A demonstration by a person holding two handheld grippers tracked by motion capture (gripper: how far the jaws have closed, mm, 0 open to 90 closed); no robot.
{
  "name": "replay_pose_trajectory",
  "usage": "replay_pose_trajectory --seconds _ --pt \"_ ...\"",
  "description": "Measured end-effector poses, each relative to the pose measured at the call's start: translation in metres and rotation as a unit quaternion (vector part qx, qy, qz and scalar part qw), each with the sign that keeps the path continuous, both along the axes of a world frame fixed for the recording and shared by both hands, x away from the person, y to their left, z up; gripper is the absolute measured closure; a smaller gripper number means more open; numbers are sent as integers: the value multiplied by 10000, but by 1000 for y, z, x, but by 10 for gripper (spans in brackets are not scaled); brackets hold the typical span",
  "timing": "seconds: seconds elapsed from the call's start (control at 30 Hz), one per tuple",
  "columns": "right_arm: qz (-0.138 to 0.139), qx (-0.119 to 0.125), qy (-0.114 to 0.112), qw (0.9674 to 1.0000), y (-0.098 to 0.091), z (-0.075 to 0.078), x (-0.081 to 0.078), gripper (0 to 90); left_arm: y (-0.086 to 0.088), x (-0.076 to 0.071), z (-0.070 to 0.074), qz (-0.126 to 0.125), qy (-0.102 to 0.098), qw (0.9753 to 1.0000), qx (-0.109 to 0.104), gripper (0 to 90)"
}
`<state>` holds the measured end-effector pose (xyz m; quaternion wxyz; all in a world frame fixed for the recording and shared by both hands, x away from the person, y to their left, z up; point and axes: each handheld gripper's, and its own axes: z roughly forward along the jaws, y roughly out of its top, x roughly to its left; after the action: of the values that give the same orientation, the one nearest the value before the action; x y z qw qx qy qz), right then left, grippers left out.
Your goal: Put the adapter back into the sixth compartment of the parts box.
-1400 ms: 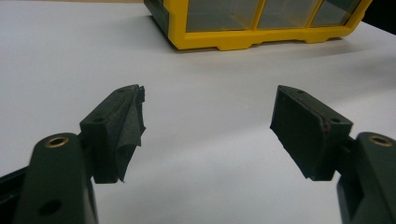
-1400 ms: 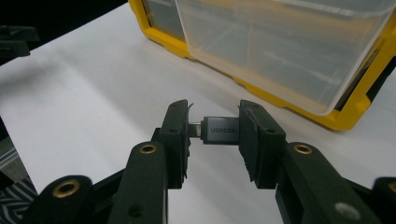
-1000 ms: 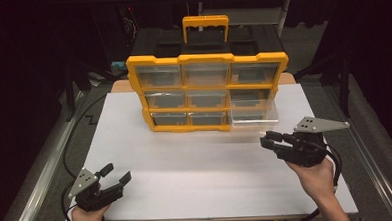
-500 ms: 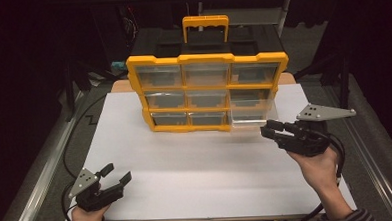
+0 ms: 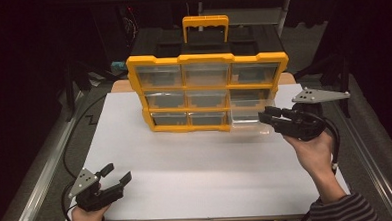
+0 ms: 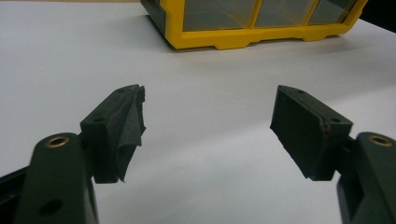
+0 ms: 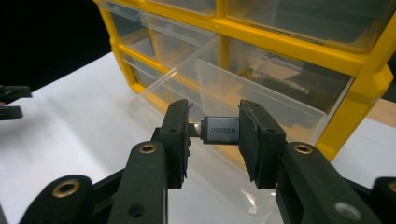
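From above, we see the right gripper (image 5: 269, 118) held at the lower right corner of the yellow drawer cabinet (image 5: 208, 90), its tips over a clear drawer (image 5: 248, 122) pulled out of the bottom row; what sits between the fingers is too small to tell there. The right gripper view settles it: we find the right gripper (image 7: 214, 133) with its fingers (image 7: 254, 140) clamped on a small grey adapter (image 7: 220, 131) marked UGREEN, one pad on each end, with the open drawer (image 7: 224, 93) just beyond and below the fingers and the cabinet (image 7: 364, 88) behind it.

The left gripper (image 5: 117, 175) lies at the near left corner of the white counter (image 5: 201, 170), well apart from the cabinet. Its own view adds what the high view leaves vague: we see the left gripper (image 6: 208, 116) with fingers (image 6: 308, 130) wide apart, nothing between them, bare counter (image 6: 205, 154) beneath, and the cabinet's lower edge (image 6: 261, 39) far ahead of the tips.
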<state>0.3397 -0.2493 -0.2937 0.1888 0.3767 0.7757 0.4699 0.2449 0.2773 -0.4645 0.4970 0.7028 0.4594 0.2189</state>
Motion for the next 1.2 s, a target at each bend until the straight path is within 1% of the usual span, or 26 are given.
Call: replay_pose_trajectory --seconds 0.07,0.13,0.2,0.23,0.27,0.3,0.47,0.6,0.63,0.77,1.03,1.07,1.2 --pt "-25 -20 25 10000 0 0 2 652 0 0 0 0 -3 10000 -2 265" --pt "-98 -60 87 9999 1 -2 10 651 0 0 0 -4 4 10000 -1 265" --pt "-114 -68 119 9998 1 -3 12 651 0 0 0 -2 0 10000 -1 265" --pt "-147 -109 162 9997 2 -4 16 651 0 0 0 -4 1 10000 0 265" --pt "-147 -109 162 9997 2 -4 16 651 0 0 0 -4 1 10000 0 265" --pt "-189 -137 200 9995 3 -6 19 651 0 0 0 -5 2 10000 -1 265" --pt "-220 -186 259 9993 5 -8 25 646 0 0 0 -3 -1 10000 -2 265" --pt "-282 -232 303 9989 6 -10 27 620 0 0 0 -6 0 10000 -2 265" --pt "-298 -248 287 9988 6 -10 27 602 0 0 0 -5 -1 10000 -2 265" --pt "-300 -264 233 9989 5 -9 24 594 0 0 0 -4 -2 10000 -4 265" --pt "-271 -189 142 9994 1 -6 15 568 0 0 0 -3 2 10000 0 265" --pt "-277 -162 88 9994 -1 -6 12 562 0 0 0 0 0 10000 0 265" --pt "-304 -148 3 9994 -4 -4 6 550 0 0 0 3 5 10000 2 265"
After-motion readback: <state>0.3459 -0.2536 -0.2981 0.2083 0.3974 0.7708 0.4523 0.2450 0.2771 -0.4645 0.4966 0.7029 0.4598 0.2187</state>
